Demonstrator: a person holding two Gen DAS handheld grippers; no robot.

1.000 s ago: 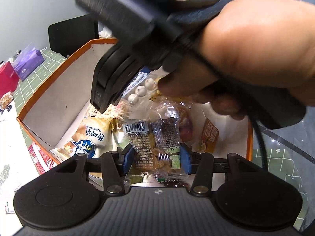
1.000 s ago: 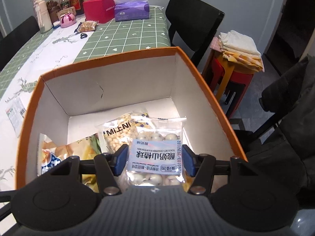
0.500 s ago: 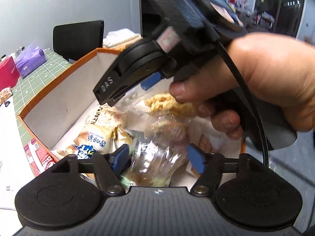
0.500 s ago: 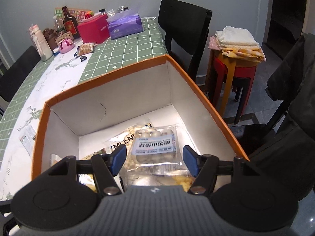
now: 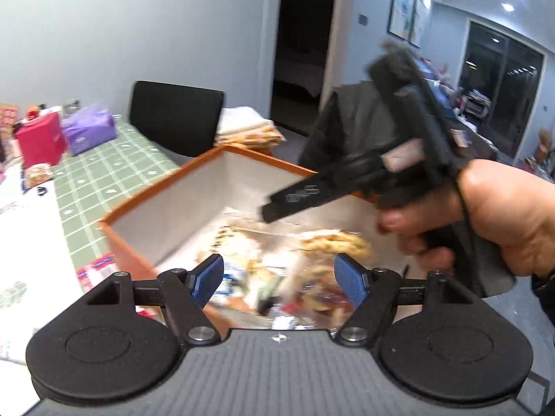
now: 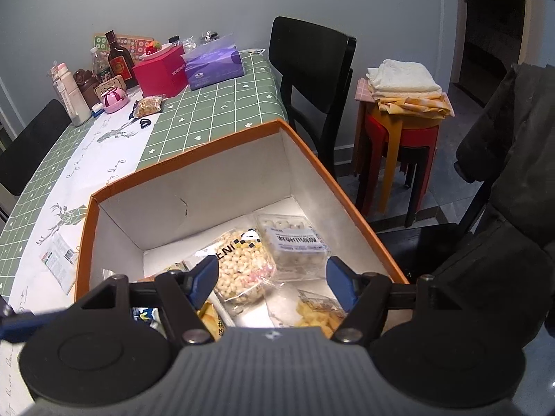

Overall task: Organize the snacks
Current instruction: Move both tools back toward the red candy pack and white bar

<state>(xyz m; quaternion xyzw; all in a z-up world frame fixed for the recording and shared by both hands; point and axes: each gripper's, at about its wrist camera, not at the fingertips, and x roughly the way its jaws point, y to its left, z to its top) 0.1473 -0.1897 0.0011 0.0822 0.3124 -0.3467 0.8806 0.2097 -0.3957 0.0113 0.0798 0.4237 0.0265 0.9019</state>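
An orange cardboard box (image 6: pixel 187 159) with white inner walls stands on the table and holds several snack packets. Near its right wall lies a clear packet of white balls (image 6: pixel 295 242), beside a bag of puffed grains (image 6: pixel 239 263) and a pack of yellow pieces (image 6: pixel 319 312). My right gripper (image 6: pixel 272 274) hovers over the box, its jaws opening with nothing between them. My left gripper (image 5: pixel 277 274) hangs open above the box's near side (image 5: pixel 156 194), over blurred packets (image 5: pixel 333 242). In the left wrist view a hand (image 5: pixel 503 215) holds the right gripper's body (image 5: pixel 347 180).
A green checked tablecloth (image 6: pixel 215 104) carries a red box (image 6: pixel 159 72), a purple tissue pack (image 6: pixel 213 64), bottles (image 6: pixel 119 60) and a loose packet (image 6: pixel 57 260) left of the box. A black chair (image 6: pixel 312 69), stacked stools with towels (image 6: pixel 402 111) and a dark jacket (image 6: pixel 513 173) stand right.
The left gripper opened and dropped its clear packets into the box, then rose. The right gripper let go of the white-ball packet, which now lies in the box, and lifted away.
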